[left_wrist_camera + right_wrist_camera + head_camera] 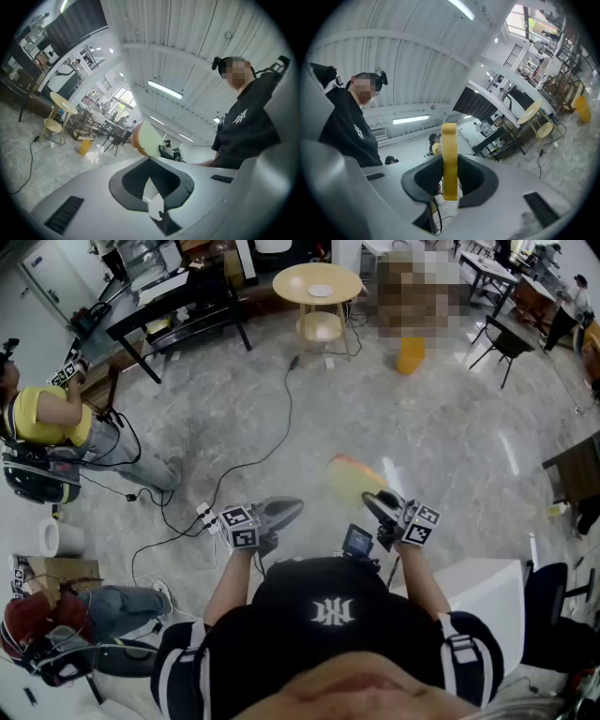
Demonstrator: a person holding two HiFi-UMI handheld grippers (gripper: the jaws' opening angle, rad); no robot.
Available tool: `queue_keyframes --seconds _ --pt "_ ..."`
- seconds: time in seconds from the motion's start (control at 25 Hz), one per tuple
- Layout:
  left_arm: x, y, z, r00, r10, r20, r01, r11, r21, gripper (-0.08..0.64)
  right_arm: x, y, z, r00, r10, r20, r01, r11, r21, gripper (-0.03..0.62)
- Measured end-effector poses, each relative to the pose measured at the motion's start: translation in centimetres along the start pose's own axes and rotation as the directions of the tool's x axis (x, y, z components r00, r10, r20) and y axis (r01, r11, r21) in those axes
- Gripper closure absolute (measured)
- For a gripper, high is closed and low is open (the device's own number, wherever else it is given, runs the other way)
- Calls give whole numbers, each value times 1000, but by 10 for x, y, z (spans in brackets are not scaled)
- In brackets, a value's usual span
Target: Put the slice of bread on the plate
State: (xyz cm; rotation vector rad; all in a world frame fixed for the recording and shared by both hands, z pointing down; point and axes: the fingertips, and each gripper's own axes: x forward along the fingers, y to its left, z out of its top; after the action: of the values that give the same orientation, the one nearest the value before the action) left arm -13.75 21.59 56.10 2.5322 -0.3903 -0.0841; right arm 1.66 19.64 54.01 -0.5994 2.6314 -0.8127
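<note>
My right gripper (372, 499) is shut on the slice of bread (353, 478) and holds it in the air over the floor. In the right gripper view the pale yellow slice (449, 154) stands edge-on between the jaws. The left gripper view shows the slice's (147, 138) flat face just ahead. My left gripper (292, 509) hovers to the left of the bread with its jaws together and nothing in them. A small white plate (320, 291) lies on a round wooden table (342, 282) far across the room.
A black cable (272, 442) snakes over the marble floor. Two people (42, 418) sit at the left by a black table (169, 315). A yellow bin (411, 354) and black chairs (506, 338) stand beyond. A white tabletop (492, 592) is at the lower right.
</note>
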Motion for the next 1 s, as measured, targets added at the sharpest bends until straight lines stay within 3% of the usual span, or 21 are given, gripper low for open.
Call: queue_keyframes --seconds 0.48,0.64,0.8,0.92,1.0 --pt "6 3 2 1000 -7 5 7 1000 28 551 -9 -7 10 999 -45 14 46 998 -53 502" --pt "9 5 8 999 36 40 -38 997 60 551 -16 -16 6 991 -133 -16 130 985 -112 500" --pt "6 10 11 988 128 82 -138 982 129 551 -30 -38 3 938 -344 -40 324 912 -252 499" --pt "-4 25 12 956 273 111 -292 926 240 551 -46 -50 11 892 -451 4 432 851 -297 499" --pt "-11 33 17 927 350 136 -375 892 253 551 -54 -54 14 859 -512 12 483 802 -351 499"
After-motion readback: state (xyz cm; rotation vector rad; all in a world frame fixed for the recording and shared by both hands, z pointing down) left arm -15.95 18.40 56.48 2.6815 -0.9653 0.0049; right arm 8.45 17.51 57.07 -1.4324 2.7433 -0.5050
